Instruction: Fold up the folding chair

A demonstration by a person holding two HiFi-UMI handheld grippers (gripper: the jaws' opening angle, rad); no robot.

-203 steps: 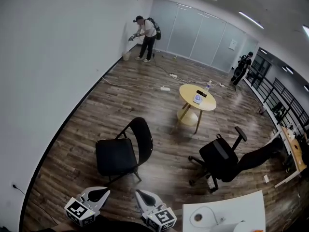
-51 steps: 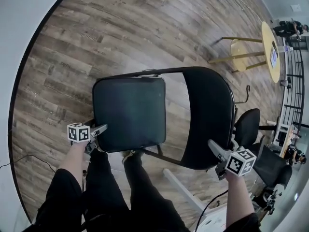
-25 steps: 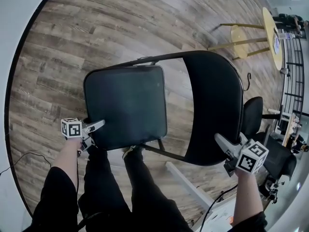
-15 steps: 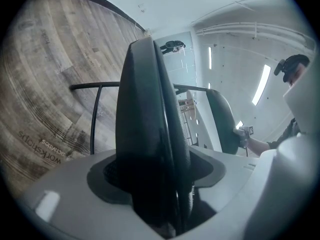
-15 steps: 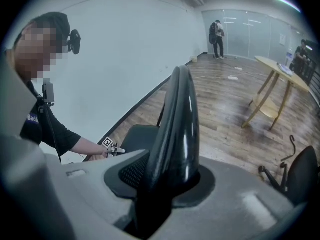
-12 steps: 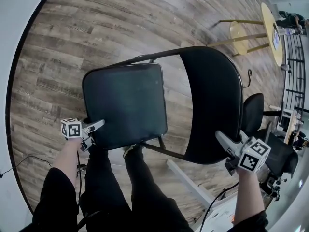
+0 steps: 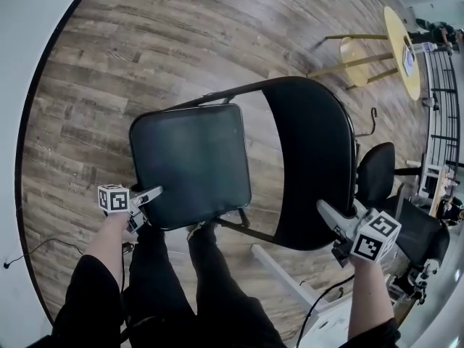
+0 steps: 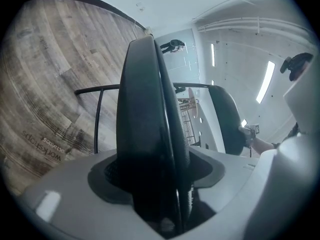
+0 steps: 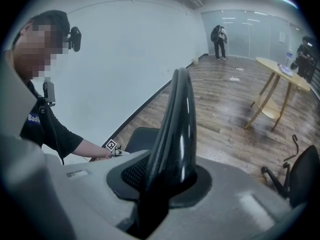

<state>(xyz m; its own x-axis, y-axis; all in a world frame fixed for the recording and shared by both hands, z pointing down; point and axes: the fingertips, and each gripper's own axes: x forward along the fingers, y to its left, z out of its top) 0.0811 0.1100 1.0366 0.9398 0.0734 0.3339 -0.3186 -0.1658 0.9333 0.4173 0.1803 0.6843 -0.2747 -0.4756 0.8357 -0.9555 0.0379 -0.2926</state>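
Note:
The black folding chair stands open just in front of my legs. Its padded seat lies flat on the left, and the curved backrest is on the right. My left gripper is shut on the seat's near edge, close to its left corner. In the left gripper view the seat fills the gap between the pads. My right gripper holds the backrest's top edge. Its jaws have just been closing, and the backrest rim is pressed between them.
A white wall runs along the left with a cable on the wood floor below it. A round yellow table stands far right. A black office chair and a white desk leg are close behind the backrest.
Eight seconds ago the chair stood a few steps off and both grippers were empty. Over the last second the left gripper and seat edge shifted slightly; the right gripper stays on the backrest.

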